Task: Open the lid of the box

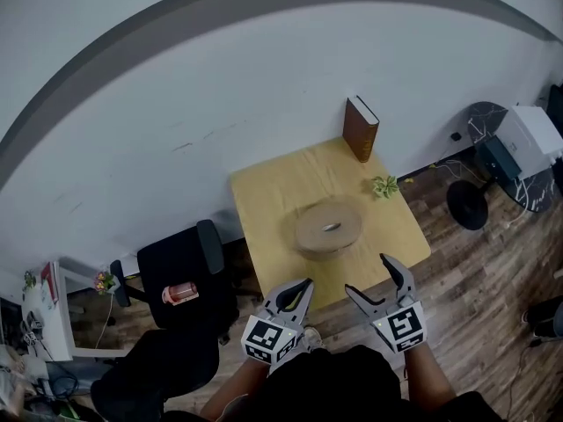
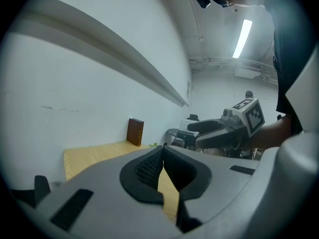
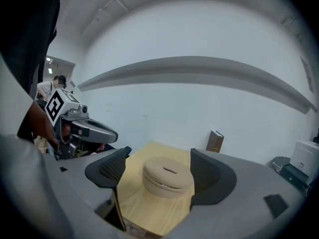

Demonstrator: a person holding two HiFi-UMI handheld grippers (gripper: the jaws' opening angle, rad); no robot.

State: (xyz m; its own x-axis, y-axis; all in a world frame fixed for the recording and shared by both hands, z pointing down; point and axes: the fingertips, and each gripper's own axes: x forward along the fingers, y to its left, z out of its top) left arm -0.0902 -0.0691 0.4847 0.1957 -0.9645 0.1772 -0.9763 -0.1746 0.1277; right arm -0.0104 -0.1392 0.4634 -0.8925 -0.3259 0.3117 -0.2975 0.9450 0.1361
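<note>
A round tan box (image 1: 328, 227) with its lid on and a slot in the top sits in the middle of the small wooden table (image 1: 264, 192). Both grippers hover at the table's near edge, short of the box. My right gripper (image 1: 369, 277) is open; in the right gripper view the box (image 3: 168, 176) stands ahead of the right gripper (image 3: 162, 172), framed by the spread jaws, which touch nothing. My left gripper (image 1: 302, 288) is shut, its pads meeting with nothing between them, as the left gripper view shows for the left gripper (image 2: 162, 153). It points left of the box.
A brown book (image 1: 361, 128) stands at the table's far edge against the white wall, with a small green plant (image 1: 384, 186) near it. Black office chairs (image 1: 180, 271) stand to the left, one bearing a red object (image 1: 180, 293). A fan base (image 1: 466, 202) and white device (image 1: 528, 139) are on the right.
</note>
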